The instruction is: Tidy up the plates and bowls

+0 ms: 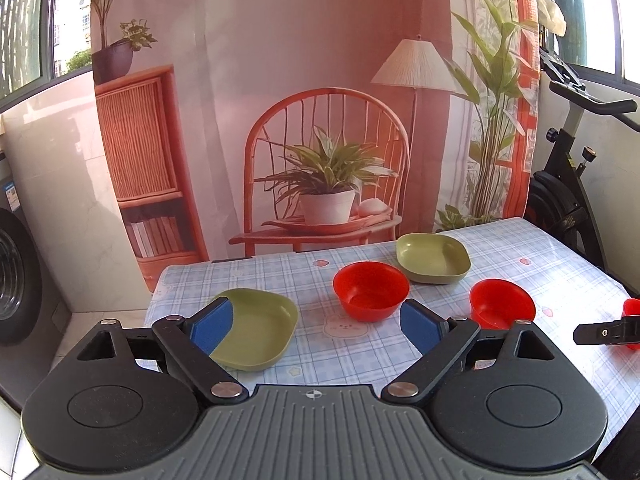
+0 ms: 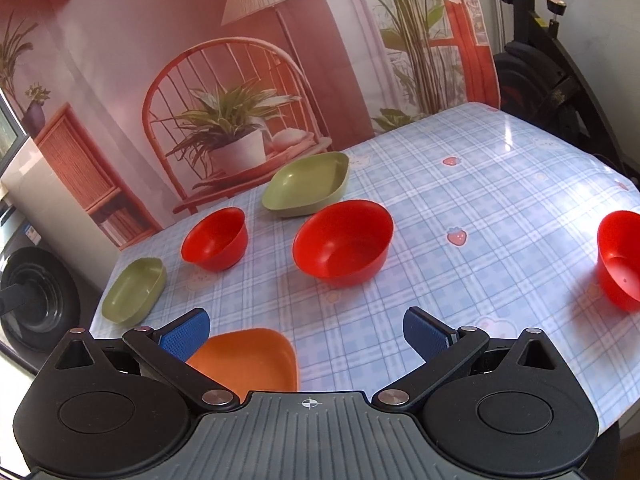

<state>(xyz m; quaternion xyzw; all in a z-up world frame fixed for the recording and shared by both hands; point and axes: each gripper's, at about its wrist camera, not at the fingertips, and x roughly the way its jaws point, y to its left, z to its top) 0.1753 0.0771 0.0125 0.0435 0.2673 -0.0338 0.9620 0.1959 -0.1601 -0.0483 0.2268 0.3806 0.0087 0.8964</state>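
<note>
Three red bowls, two green plates and an orange plate stand apart on the checked tablecloth. My left gripper is open wide over the table's left front. Its left pad overlaps the near green plate, and a red bowl stands just beyond the gap. My right gripper is open too, with the orange plate under its left finger and nothing pressed between the pads.
The table's left edge drops off beside the near green plate, with a washing machine below. A printed backdrop hangs behind the far edge. An exercise bike stands at the right. One right-gripper finger shows at the right edge.
</note>
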